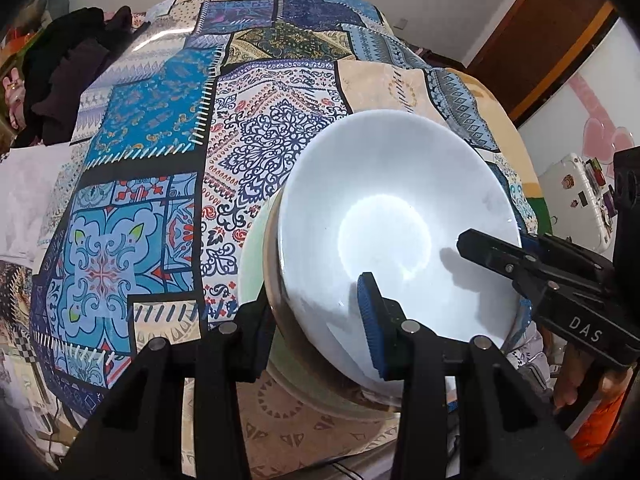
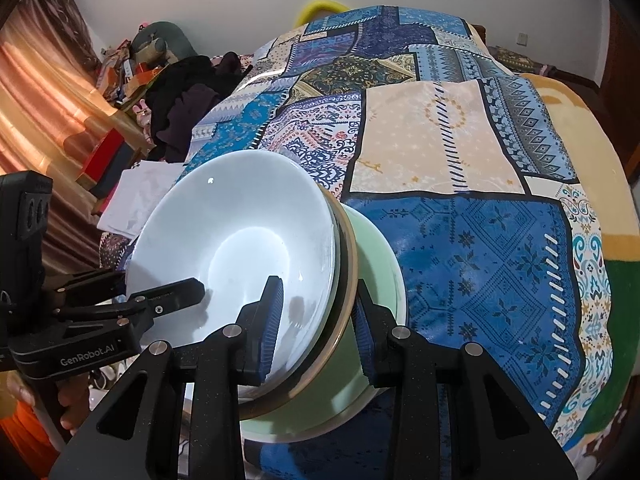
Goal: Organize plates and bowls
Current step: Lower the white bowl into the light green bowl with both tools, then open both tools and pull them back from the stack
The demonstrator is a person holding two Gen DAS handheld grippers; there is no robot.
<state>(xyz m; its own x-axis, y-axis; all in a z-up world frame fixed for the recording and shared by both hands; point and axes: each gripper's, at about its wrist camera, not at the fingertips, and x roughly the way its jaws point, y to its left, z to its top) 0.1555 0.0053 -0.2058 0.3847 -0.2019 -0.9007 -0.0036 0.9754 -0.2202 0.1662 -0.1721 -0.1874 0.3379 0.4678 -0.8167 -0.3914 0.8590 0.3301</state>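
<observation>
Three nested bowls form a stack: a white bowl (image 1: 384,208) (image 2: 240,232) on top, a brown-rimmed bowl (image 1: 276,304) (image 2: 348,280) under it and a pale green bowl (image 1: 252,264) (image 2: 376,264) at the bottom. My left gripper (image 1: 316,328) (image 2: 156,286) is shut on the stack's rim, one blue pad inside the white bowl and the other finger outside. From the opposite side my right gripper (image 2: 318,332) (image 1: 500,248) clamps the rim the same way. The stack is over the near edge of the patchwork cloth (image 1: 160,168) (image 2: 480,264); contact with the cloth cannot be told.
Dark clothes (image 1: 68,76) (image 2: 188,96) are heaped at the cloth's far left, with white paper (image 2: 136,196) beside them. A white box with stickers (image 1: 576,188) lies to the right. An orange curtain (image 2: 48,92) hangs left, a wooden door (image 1: 548,28) stands right.
</observation>
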